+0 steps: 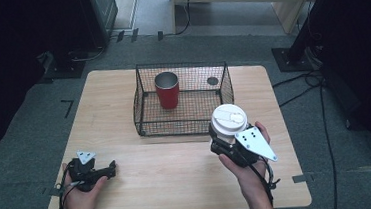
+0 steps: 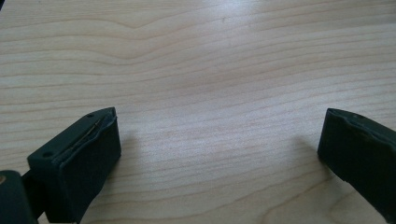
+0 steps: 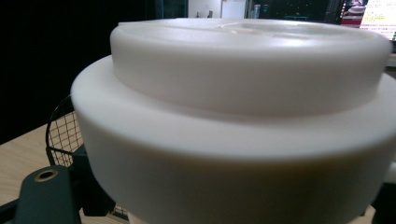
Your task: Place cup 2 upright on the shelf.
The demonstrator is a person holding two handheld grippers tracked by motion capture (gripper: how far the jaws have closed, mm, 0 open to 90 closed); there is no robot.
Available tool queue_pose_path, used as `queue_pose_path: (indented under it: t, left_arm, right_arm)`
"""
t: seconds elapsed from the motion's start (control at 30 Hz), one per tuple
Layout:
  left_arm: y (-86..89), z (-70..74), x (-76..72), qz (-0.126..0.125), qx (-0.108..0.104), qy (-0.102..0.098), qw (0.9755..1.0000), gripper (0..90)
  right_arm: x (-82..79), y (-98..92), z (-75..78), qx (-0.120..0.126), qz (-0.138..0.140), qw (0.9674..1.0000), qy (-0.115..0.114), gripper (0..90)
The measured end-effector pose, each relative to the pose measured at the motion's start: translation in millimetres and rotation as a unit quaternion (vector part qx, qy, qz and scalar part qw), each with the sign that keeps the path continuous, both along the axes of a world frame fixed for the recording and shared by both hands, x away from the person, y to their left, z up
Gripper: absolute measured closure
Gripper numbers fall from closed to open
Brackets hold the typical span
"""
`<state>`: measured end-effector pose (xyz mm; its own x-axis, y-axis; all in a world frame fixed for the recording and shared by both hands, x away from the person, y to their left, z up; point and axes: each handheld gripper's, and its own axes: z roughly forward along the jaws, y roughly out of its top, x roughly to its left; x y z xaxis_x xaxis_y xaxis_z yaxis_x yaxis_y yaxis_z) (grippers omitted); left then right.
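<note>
The cup body is hidden below its white lid [image 1: 229,117]. The right hand-held gripper [image 1: 225,142] is clamped on this cup [image 3: 243,126], held just beside the wire basket [image 1: 186,127]. A red cup [image 1: 167,89] stands inside the basket. The left hand-held gripper [image 1: 109,169] rests on the desk [image 1: 179,175], jaws apart over bare wood.
</note>
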<state>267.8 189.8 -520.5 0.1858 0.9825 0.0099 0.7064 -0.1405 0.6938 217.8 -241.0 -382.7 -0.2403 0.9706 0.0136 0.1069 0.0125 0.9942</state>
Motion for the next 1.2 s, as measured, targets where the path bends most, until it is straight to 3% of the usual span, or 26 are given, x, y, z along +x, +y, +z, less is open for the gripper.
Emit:
queue_pose_path:
  t: [0.2, 0.47, 0.83, 1.2]
  left_arm:
    - [0.0, 0.0, 0.0, 0.0, 0.0, 0.0, 1.0, 0.0]
    - [0.0, 0.0, 0.0, 0.0, 0.0, 0.0, 1.0, 0.0]
    - [0.0, 0.1, 0.0, 0.0, 0.0, 0.0, 1.0, 0.0]
    - [0.1, 0.2, 0.0, -0.001, 0.001, 0.001, 1.0, 0.0]
  right_arm:
    - [8.6, 0.0, 5.7, 0.012, 0.002, 0.9999, -0.003, 16.1]
    - [20.1, 6.2, 10.3, 0.007, 0.002, 0.9997, -0.021, 16.1]
    - [39.8, 8.5, 20.3, 0.014, -0.002, 0.9998, -0.011, 16.1]
    - [64.9, 10.0, 33.0, 0.02, -0.007, 0.9996, -0.016, 16.1]
